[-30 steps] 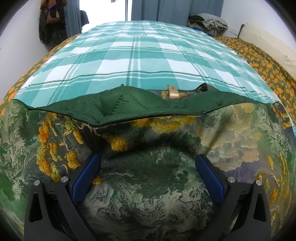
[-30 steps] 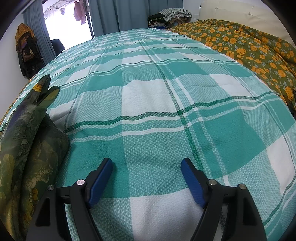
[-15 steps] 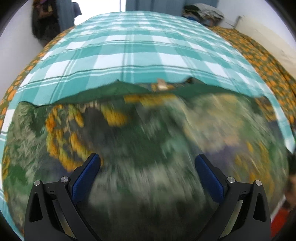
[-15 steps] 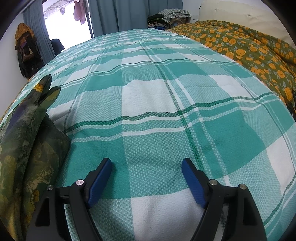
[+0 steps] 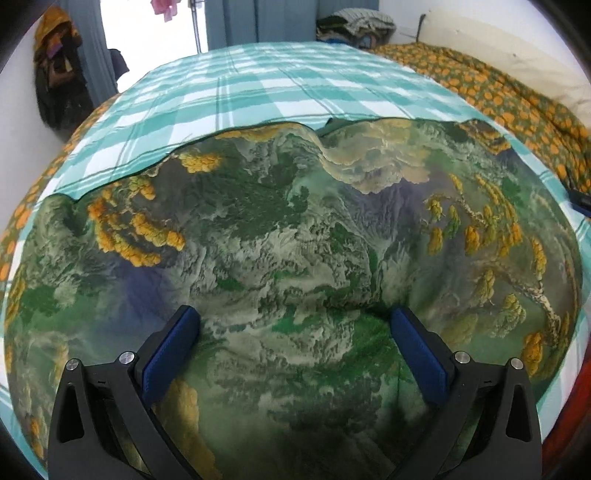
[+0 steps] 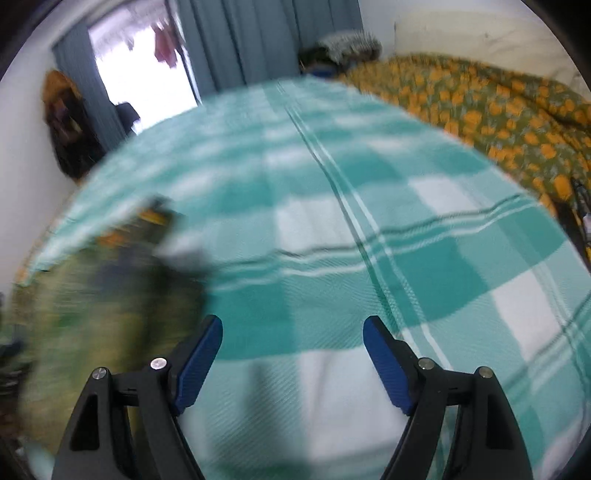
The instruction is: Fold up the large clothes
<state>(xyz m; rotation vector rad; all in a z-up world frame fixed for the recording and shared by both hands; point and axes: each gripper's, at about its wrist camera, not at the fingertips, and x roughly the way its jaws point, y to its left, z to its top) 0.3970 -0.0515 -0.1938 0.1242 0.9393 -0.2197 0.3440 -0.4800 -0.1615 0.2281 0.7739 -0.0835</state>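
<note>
A large padded garment point(image 5: 295, 240) with a green, grey and orange landscape print lies folded on the teal checked bedspread point(image 5: 258, 85). It fills most of the left wrist view. My left gripper point(image 5: 293, 336) hangs open just above it, holding nothing. In the right wrist view the garment point(image 6: 92, 288) shows blurred at the left. My right gripper point(image 6: 293, 339) is open and empty over the bedspread point(image 6: 369, 258), to the right of the garment.
An orange-flowered green quilt point(image 5: 517, 103) lies along the right side of the bed, against a cream headboard point(image 5: 498, 44). A pile of clothes point(image 5: 354, 26) sits at the far end. Grey curtains point(image 6: 240, 40) and a bright doorway point(image 6: 147, 70) stand behind; dark bags point(image 5: 55, 77) hang left.
The left gripper has lifted and pulled back; the garment's dark green lining is now covered and only the printed side shows. The right gripper has started moving, blurring its view.
</note>
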